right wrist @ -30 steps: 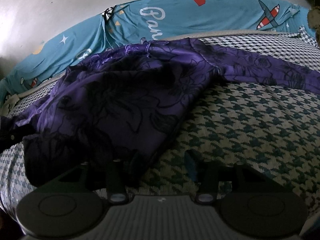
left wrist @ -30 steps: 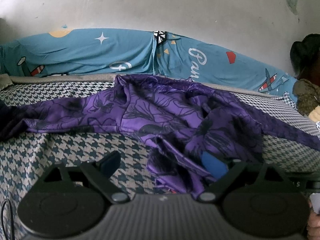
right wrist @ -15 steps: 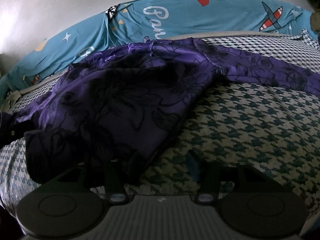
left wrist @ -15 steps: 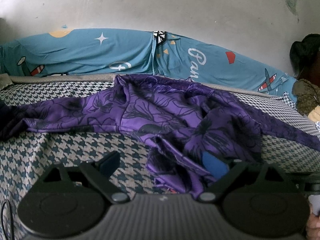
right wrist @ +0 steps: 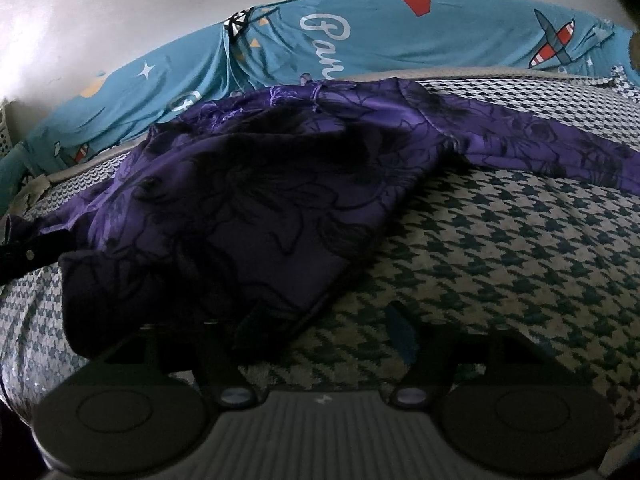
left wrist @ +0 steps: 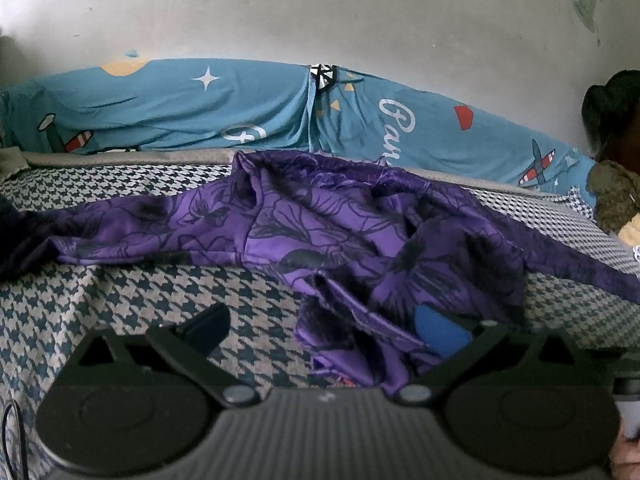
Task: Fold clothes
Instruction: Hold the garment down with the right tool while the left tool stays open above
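A purple garment with a black flower print [left wrist: 320,216] lies spread on the houndstooth bed cover [left wrist: 120,296], sleeves stretched left and right. My left gripper [left wrist: 324,330] stands wide, its jaws still opening. The bunched hem lies between them against the blue right pad [left wrist: 440,336], and neither pad presses on it. In the right wrist view the garment [right wrist: 260,200] fills the left and middle. My right gripper [right wrist: 328,326] is low over the cover, jaws opening. A corner of the cloth rests by its left finger [right wrist: 256,320]; the right finger [right wrist: 400,328] is over bare cover.
A teal printed sheet [left wrist: 180,108] runs along the white wall [left wrist: 320,12] behind the bed. A person in olive clothing [left wrist: 614,200] sits at the right edge of the left wrist view. Bare houndstooth cover [right wrist: 520,248] lies right of the garment.
The right gripper's fingers have spread a little wider and its view has shifted slightly. The left gripper and the garment look almost as before.
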`<state>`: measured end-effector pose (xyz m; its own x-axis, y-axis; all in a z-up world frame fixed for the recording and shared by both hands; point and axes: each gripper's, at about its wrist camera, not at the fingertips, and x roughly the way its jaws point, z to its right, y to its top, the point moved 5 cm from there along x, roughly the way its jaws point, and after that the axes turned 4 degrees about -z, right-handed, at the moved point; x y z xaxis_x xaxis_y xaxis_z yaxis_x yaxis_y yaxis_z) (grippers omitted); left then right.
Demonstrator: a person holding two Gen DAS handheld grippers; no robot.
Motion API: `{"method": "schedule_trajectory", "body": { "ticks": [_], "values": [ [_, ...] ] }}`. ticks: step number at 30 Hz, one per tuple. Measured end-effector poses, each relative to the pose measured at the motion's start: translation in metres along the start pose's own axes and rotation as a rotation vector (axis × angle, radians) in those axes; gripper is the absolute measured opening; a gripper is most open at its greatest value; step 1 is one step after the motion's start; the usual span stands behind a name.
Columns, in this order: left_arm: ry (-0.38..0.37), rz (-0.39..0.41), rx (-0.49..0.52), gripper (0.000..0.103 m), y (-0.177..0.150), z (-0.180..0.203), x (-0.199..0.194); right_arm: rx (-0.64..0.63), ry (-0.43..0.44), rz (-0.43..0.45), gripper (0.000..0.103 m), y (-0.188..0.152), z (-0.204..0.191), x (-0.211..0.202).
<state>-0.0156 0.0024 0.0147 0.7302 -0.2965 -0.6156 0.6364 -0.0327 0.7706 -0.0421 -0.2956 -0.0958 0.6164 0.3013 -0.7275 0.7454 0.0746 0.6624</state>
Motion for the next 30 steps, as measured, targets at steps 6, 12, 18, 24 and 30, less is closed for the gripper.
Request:
{"method": "schedule_trajectory", "body": {
  "ticks": [6, 12, 18, 24, 30],
  "values": [
    [-0.006, 0.021, -0.021, 0.103, 0.004, -0.002, -0.004, -0.011, -0.006, -0.015, 0.072, 0.002, -0.002, 0.001],
    [-0.011, 0.046, -0.052, 0.103, 0.008, -0.006, -0.011, -0.003, 0.012, -0.016, 0.072, 0.007, 0.001, -0.006],
    [-0.012, 0.059, -0.08, 0.103, 0.014, -0.009, -0.013, 0.042, 0.061, 0.018, 0.072, 0.028, 0.007, -0.014],
    [-0.022, 0.058, -0.098, 0.103, 0.024, -0.006, -0.007, 0.027, 0.11, 0.056, 0.071, 0.053, 0.005, -0.016],
    [-0.044, 0.043, -0.094, 0.103, 0.037, -0.001, 0.005, 0.0, 0.128, 0.07, 0.068, 0.08, 0.009, -0.009]
  ]
}}
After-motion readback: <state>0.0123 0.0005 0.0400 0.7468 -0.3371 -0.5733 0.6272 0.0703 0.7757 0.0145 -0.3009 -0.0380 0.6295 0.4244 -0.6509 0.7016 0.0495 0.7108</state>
